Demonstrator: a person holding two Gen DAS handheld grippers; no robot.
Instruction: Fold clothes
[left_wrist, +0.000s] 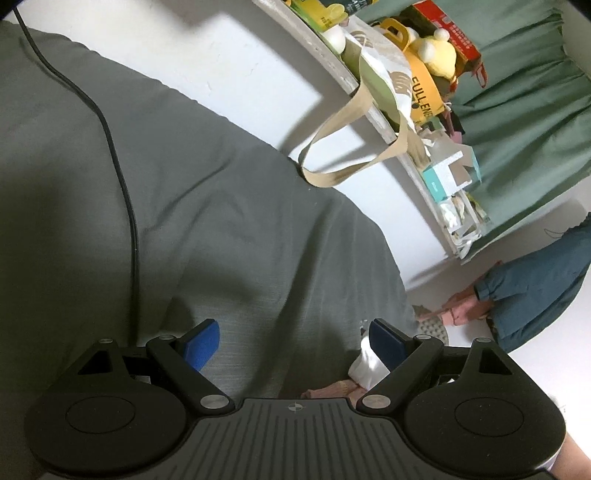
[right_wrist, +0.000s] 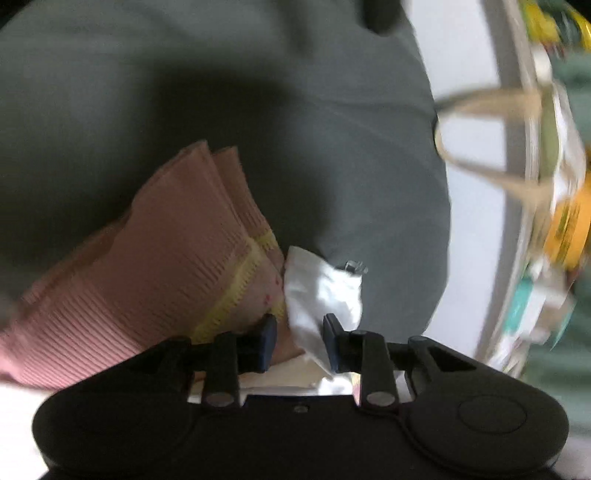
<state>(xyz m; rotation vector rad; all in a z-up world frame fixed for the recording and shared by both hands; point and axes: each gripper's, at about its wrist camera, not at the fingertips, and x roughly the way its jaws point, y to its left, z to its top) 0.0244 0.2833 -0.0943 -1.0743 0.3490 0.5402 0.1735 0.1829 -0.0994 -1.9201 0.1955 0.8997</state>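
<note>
Gripping crumpled white cloth (right_wrist: 321, 291) beside ribbed pink knitwear (right_wrist: 147, 266), your right hand-held gripper (right_wrist: 300, 341); the left hand-held gripper (left_wrist: 291, 343) gapes, released, above smooth grey bedding (left_wrist: 221, 221).

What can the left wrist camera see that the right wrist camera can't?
Only the left wrist view shows the black cable across the grey bedding and blue clothing on the floor. Only the right wrist view shows the folded pink garment clearly, with white fabric between the right hand-held gripper. Both show the bedding, the beige bag strap and the cluttered shelf.
</note>
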